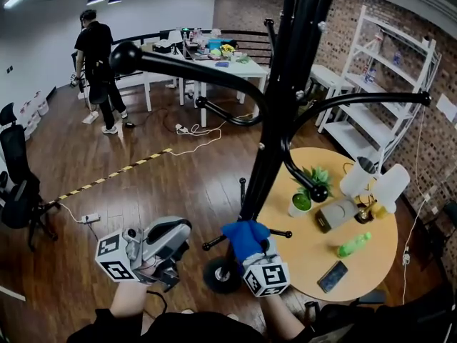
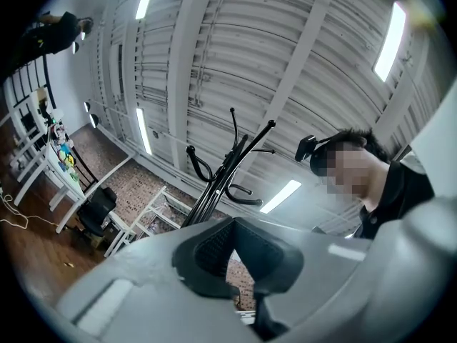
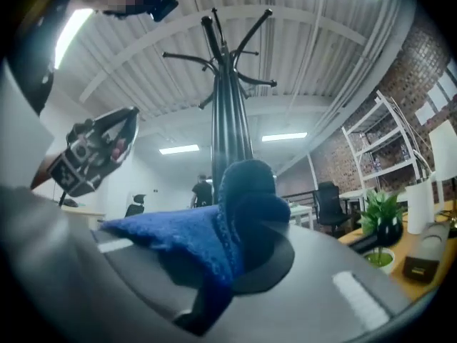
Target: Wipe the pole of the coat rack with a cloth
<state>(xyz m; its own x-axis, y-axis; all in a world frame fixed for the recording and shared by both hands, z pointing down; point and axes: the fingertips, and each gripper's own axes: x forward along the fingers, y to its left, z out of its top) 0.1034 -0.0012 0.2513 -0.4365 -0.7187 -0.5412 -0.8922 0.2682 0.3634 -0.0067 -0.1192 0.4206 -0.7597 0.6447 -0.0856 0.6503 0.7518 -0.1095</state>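
Note:
The black coat rack pole (image 1: 275,120) rises from its round base (image 1: 220,275) beside a round table. A blue cloth (image 1: 245,236) sits against the low part of the pole, with my right gripper (image 1: 258,252) shut on it. In the right gripper view the cloth (image 3: 207,238) bulges out of the gripper (image 3: 235,259), and the pole (image 3: 230,120) stands right behind it. My left gripper (image 1: 170,238) hangs left of the pole, apart from it, pointing upward. In its own view the left gripper (image 2: 232,263) is shut with nothing in it, and the coat rack (image 2: 221,174) shows beyond.
The round wooden table (image 1: 314,252) at the right carries a potted plant (image 1: 303,199), a green bottle (image 1: 355,245), a phone (image 1: 333,276) and white lamps (image 1: 375,181). A white shelf (image 1: 385,84) stands by the brick wall. A person (image 1: 96,63) stands far left, near a white table (image 1: 235,68). An office chair (image 1: 18,184) is at the left.

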